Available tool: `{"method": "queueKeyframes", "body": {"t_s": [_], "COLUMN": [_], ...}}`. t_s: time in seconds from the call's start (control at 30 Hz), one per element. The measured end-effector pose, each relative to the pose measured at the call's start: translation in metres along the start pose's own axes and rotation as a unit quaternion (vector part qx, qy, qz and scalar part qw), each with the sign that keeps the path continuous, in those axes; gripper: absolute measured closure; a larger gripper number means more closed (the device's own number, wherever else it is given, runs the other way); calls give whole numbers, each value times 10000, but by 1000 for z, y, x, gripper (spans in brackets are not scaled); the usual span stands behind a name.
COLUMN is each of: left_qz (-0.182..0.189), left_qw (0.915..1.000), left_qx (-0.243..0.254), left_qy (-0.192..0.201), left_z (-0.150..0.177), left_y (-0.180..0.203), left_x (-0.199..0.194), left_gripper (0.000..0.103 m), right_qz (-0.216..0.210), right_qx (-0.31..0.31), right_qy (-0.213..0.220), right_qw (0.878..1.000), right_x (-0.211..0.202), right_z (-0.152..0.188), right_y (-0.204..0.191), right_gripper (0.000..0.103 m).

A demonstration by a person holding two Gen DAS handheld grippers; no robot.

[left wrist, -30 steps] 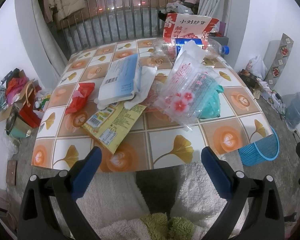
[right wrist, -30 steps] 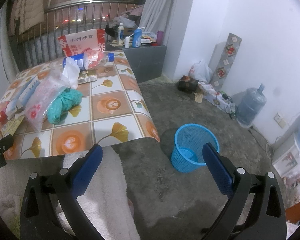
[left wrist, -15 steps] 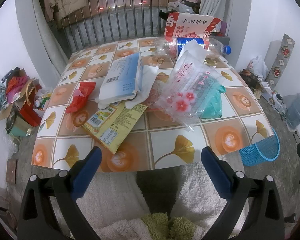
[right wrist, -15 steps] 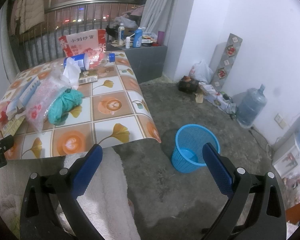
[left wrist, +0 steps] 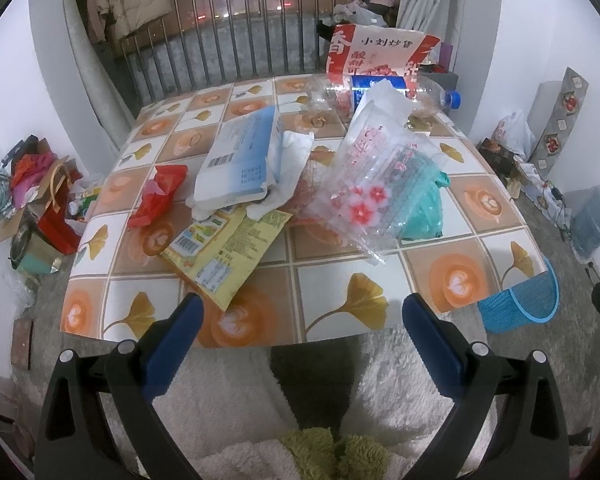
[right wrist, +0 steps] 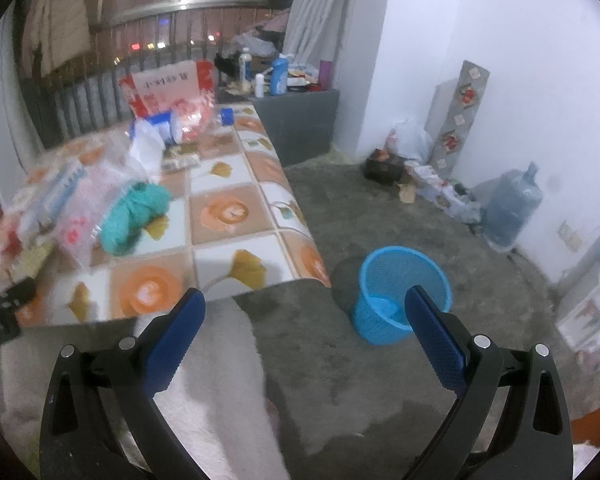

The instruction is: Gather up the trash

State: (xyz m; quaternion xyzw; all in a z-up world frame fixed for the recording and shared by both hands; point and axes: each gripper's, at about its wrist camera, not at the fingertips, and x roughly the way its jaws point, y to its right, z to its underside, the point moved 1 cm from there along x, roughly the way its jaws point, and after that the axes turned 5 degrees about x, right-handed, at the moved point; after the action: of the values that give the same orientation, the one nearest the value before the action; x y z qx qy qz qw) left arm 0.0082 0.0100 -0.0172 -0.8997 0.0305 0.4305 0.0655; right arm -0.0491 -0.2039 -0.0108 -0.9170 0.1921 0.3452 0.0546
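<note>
With both the left claw (left wrist: 300,312) and right claw (right wrist: 304,308) spread empty, the light yellow wrapper (left wrist: 228,244), well apart from the blue basket (right wrist: 400,292), could slip from a shallow pinch.

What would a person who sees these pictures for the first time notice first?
Probably the heap of trash on the tiled-pattern table: a clear flowered plastic bag lying over a teal bundle, with a yellow snack wrapper near the front edge and a red wrapper to the left. Next, the blue mesh wastebasket on the floor beside the table's right corner. Both the left gripper and the right gripper are open and empty.
</note>
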Motion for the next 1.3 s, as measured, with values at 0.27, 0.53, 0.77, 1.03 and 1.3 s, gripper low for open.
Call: {"method": "queueKeyframes", "body": {"t_s": [0.27, 0.53, 0.77, 1.03, 1.3], "left_qz": [208, 113, 375, 1023, 1340], "left_qw": [9995, 9980, 9874, 9768, 9734], "left_qx": [-5, -143, -700, -1343, -1198], "left_qy": [242, 601, 1368, 1317, 1419], "left_z": [-3, -13, -3, 14, 17], "left_y": [0, -29, -95, -141, -148], "left_x": [-3, -3, -5, 10, 16], "left_gripper": [5, 5, 5, 5, 5], "right_qz": [-206, -872, -1877, -3146, -3492], "right_qx": [99, 186, 183, 94, 505], "right_qy": [388, 645, 346, -800, -1706], "right_qw": [9990, 9939, 9814, 9458, 9200], "right_x": [-9, 1, 13, 40, 66], "right_z": [-7, -26, -43, -52, -48], "right_y": [-16, -23, -59, -112, -138], "right_gripper": [8, 8, 8, 16, 42]}}
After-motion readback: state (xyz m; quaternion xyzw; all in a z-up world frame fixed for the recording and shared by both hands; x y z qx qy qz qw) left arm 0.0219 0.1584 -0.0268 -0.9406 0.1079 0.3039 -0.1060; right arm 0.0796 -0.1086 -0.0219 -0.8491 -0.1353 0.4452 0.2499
